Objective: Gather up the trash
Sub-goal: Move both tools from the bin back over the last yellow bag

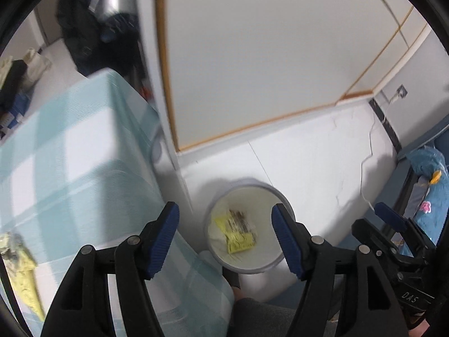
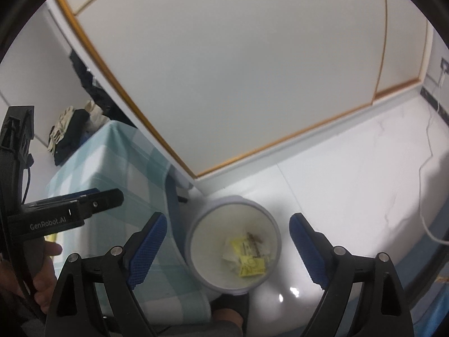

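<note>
Left hand-held gripper point(image 1: 226, 226) and right hand-held gripper point(image 2: 228, 243) both spread, empty, above white bin point(image 1: 273, 265) holding yellow wrappers point(image 1: 238, 237).

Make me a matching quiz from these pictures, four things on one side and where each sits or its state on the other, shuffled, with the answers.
Things
1. yellow wrapper
2. white bin
3. checked tablecloth
4. left hand-held gripper

Place or state
A. standing on the floor beside the table
B. open, nothing between its fingers
C. lying at the bottom of the bin
D. draped over the table

Pairs: 1-C, 2-A, 3-D, 4-B
</note>
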The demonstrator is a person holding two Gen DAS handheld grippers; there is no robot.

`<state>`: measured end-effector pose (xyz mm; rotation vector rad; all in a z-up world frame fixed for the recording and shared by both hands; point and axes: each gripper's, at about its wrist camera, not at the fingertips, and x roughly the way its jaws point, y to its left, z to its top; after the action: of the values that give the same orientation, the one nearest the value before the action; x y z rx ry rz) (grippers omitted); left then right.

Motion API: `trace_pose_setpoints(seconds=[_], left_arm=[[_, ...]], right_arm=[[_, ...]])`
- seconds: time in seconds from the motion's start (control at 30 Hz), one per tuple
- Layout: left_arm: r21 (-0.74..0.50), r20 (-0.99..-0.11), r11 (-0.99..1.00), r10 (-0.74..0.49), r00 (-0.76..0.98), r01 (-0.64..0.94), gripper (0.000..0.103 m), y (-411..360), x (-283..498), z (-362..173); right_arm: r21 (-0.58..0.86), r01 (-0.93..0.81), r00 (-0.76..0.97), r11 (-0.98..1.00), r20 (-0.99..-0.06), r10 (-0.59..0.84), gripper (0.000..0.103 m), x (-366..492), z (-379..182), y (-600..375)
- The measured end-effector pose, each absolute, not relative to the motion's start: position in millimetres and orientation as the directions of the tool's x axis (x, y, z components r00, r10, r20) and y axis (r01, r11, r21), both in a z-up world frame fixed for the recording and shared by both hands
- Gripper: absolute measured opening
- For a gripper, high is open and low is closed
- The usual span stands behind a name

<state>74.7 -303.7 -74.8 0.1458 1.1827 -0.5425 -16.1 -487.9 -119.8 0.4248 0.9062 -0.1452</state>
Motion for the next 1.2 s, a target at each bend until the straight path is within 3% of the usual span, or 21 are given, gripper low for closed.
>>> trace_pose_setpoints(seconds=[0.27,0.37,0.57,0.87,1.2], left_arm=[[-0.145,-0.855,0.900,-0.323,0.406,0.411,0.065,-248,71,-38],[-0.137,-0.826,0.910,-0.323,0.461,0.391,0.075,-228,64,-22],[-0.132,-0.764,0.939,-0.301,0.571,0.319,0.076,-174,58,10],[-0.162,-0.701,0.968,-0.250,0.668,0.192,0.084,-95,49,30],[-0.203,-0.668,0.978,-0.170,0.724,0.043,0.085,-7,49,16]], right_arm=[[0.252,0.219,0.694,0.943,-0.719,0.031,0.090,-19,-54,-442],[0.236,0.171,0.731,0.956,-0.681,0.038,0.090,-18,-29,-418],[0.233,0.064,0.791,0.970,-0.605,0.093,0.091,-15,10,-371],[0.270,-0.097,0.802,0.958,-0.549,0.236,0.091,-2,29,-298],[0.253,-0.229,0.749,0.940,-0.571,0.336,0.091,21,20,-215]])
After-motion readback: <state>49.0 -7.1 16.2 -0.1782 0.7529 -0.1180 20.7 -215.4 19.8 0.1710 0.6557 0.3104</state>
